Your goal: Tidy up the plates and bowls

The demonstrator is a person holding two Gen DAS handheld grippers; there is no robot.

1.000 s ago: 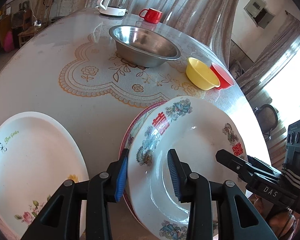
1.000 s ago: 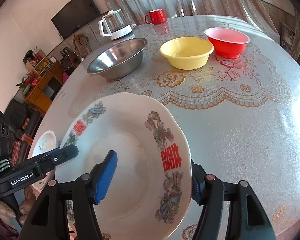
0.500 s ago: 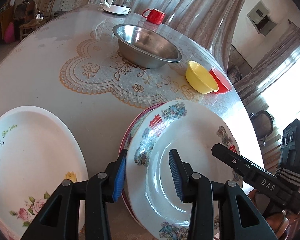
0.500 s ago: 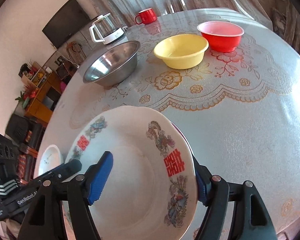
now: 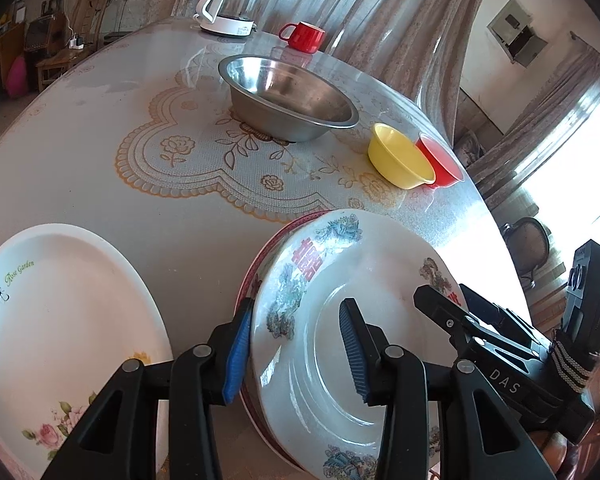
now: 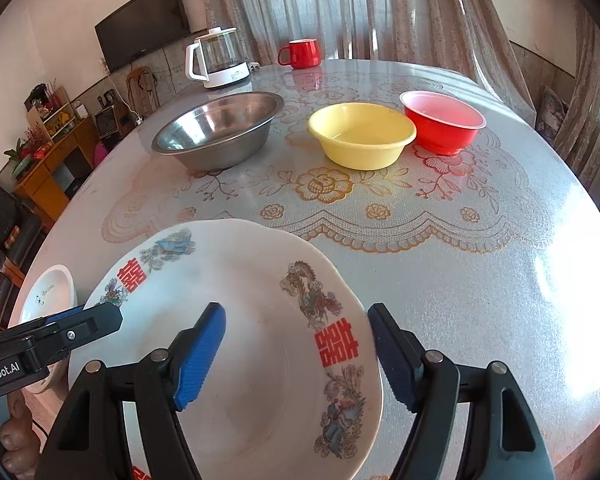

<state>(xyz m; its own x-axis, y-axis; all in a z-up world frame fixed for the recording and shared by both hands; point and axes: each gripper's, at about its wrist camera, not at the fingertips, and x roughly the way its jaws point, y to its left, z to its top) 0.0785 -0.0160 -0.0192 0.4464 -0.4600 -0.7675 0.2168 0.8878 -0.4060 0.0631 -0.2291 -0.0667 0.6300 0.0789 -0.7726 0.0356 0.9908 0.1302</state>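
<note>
Plates lie stacked near the table [image 6: 480, 280] edge: the dragon-patterned plate [image 5: 324, 344] sits face up, slightly tilted, on a red-rimmed plate [image 5: 260, 264]. Left gripper [image 5: 296, 354] straddles its rim, pads apart from it; right gripper [image 6: 296, 354], jaws just widened, stands open around the opposite rim.

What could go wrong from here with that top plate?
1. The patterned plate sits tilted on the red-rimmed plate beneath; with both sets of jaws straddling its rim without clearly pressing, it may slide off centre.
2. The stack stands near the table edge, so a nudge could tip it off.
3. The left gripper may catch the lower plate when lifting away.
</note>
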